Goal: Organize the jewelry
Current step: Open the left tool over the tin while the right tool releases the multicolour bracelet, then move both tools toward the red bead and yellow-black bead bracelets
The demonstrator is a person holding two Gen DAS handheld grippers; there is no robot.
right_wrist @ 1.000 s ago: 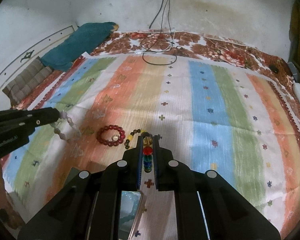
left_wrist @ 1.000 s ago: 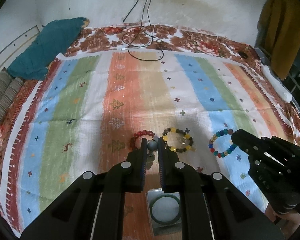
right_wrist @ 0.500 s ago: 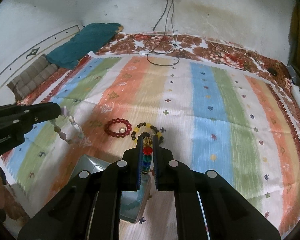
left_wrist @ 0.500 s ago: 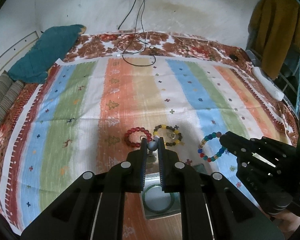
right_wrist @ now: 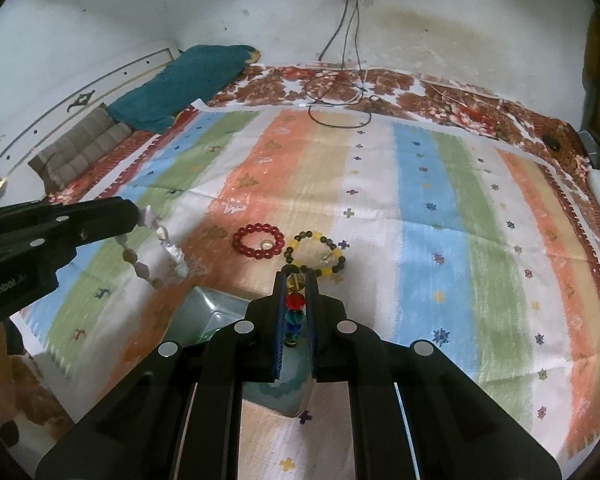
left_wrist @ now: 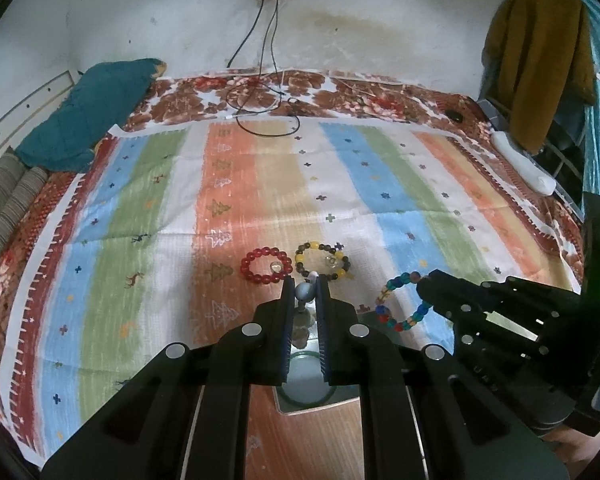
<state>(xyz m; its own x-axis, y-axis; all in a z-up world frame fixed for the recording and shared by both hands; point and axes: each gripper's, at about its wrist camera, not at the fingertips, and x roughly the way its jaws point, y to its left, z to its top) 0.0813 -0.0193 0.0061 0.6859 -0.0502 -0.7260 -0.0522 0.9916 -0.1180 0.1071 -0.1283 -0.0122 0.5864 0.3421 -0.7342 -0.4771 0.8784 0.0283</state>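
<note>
Above a striped cloth [left_wrist: 140,208], the left gripper [left_wrist: 304,292] is closed on a pale stone bracelet [right_wrist: 156,248] dangling over a glass box [left_wrist: 312,384], while the right gripper [right_wrist: 296,292], alongside and level, pinches a multicoloured bead bracelet [left_wrist: 400,300]; a red bracelet [left_wrist: 266,265] and yellow-and-dark bracelet [left_wrist: 322,260] lie just ahead.

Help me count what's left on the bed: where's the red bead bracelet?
The red bead bracelet lies on the striped cloth, directly left of the yellow-and-dark bracelet, just beyond the left tongs.
</note>
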